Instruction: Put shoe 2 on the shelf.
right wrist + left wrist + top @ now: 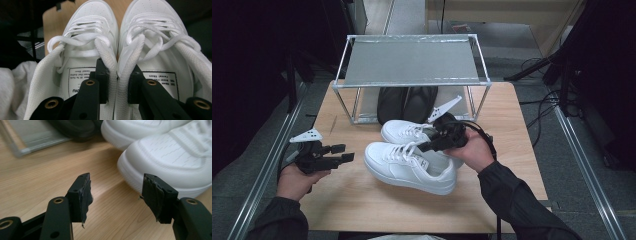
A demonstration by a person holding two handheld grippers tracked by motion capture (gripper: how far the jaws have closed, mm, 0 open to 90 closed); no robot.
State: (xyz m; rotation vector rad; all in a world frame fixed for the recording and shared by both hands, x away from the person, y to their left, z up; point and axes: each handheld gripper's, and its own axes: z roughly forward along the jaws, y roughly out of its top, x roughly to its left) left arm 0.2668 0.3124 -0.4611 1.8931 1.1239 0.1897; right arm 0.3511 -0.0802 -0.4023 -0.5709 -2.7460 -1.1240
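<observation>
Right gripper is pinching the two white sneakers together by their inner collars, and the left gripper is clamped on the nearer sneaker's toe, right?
Not quite. The left gripper holds nothing: the left gripper view shows its jaws open over the wooden table, short of the toe. The right gripper does pinch the two white sneakers together by their inner collars.

rack (412, 62): metal, table rear | black shoes (407, 102): under rack

Two white lace-up sneakers (412, 160) sit side by side mid-table (362, 200). Far behind them, dark slippers (407, 102) lie under a metal-framed shelf (412, 62).
</observation>
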